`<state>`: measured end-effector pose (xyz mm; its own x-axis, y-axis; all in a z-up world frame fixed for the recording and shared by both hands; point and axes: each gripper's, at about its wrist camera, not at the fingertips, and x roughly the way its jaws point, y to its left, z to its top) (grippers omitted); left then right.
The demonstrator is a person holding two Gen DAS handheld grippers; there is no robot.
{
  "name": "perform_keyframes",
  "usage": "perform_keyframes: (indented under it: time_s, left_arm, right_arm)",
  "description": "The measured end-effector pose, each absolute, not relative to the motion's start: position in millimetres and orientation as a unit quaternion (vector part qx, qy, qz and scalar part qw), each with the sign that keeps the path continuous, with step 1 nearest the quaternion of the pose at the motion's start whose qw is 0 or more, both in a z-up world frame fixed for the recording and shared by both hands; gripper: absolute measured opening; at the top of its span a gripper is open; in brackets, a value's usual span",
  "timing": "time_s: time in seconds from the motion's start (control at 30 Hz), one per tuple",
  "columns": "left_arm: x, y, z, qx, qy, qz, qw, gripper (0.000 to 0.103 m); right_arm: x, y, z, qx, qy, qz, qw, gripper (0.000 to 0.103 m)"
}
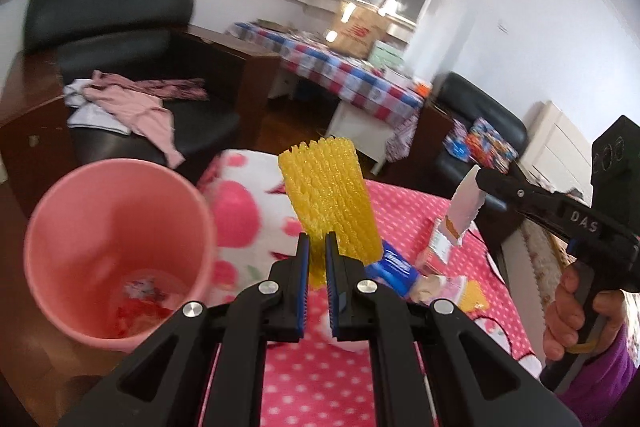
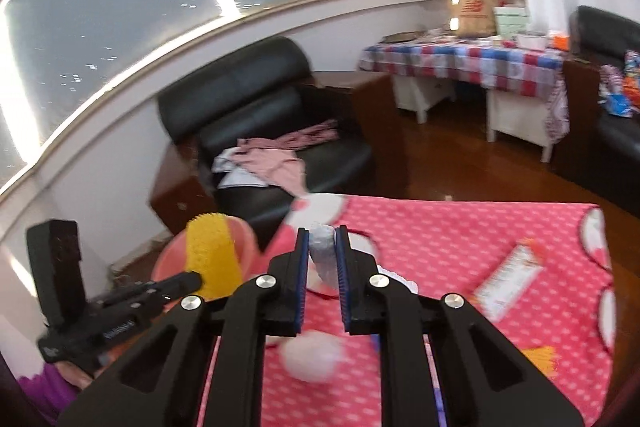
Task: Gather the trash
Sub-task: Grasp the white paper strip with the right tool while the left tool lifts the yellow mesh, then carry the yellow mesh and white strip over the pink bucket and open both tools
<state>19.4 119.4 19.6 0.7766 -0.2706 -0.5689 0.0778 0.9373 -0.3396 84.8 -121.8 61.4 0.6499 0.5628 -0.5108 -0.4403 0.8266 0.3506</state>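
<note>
My left gripper (image 1: 317, 241) is shut on a yellow foam net sleeve (image 1: 330, 205) and holds it up beside the pink bin (image 1: 116, 195), which stands to its left with some scraps inside. My right gripper (image 2: 322, 237) is shut on a silvery white wrapper (image 2: 323, 253); in the left wrist view that wrapper (image 1: 466, 205) hangs from the right gripper (image 1: 478, 179) over the pink dotted table. In the right wrist view the yellow sleeve (image 2: 212, 255) is in front of the bin (image 2: 244, 233). More wrappers (image 1: 400, 267) lie on the table.
The table has a pink polka-dot cloth (image 2: 440, 239) with a white packet (image 2: 508, 277) and a yellow scrap (image 2: 540, 357) on it. A black armchair (image 2: 260, 99) with clothes is behind the bin. A checked table (image 2: 460, 57) stands further back.
</note>
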Motion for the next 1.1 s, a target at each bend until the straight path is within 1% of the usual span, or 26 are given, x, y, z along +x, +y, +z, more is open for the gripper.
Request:
perform_keyframes:
  time_s: [0.3,0.5,0.8,1.1]
  left_arm:
    - [-6,188,18,-0.158,0.302,-0.019,0.940,0.007]
    - [-16,224,14,-0.143,0.295,0.039,0.944,0.007]
    - [-15,248,-16,-0.128,0.337,0.074,0.930,0.007]
    - [4,251,-41,-0.110,0.389,0.078,0.911,0.007]
  right_arm:
    - [90,-41,72,0.091,0.319,0.343,0.879,0.014]
    - [95,16,58,0.114,0.341,0.397,0.845,0.014]
    - [100,90,10,0.124,0.373,0.432,0.812,0.014]
    - [116,95,-35,0.133,0.424,0.407,0.798,0.014]
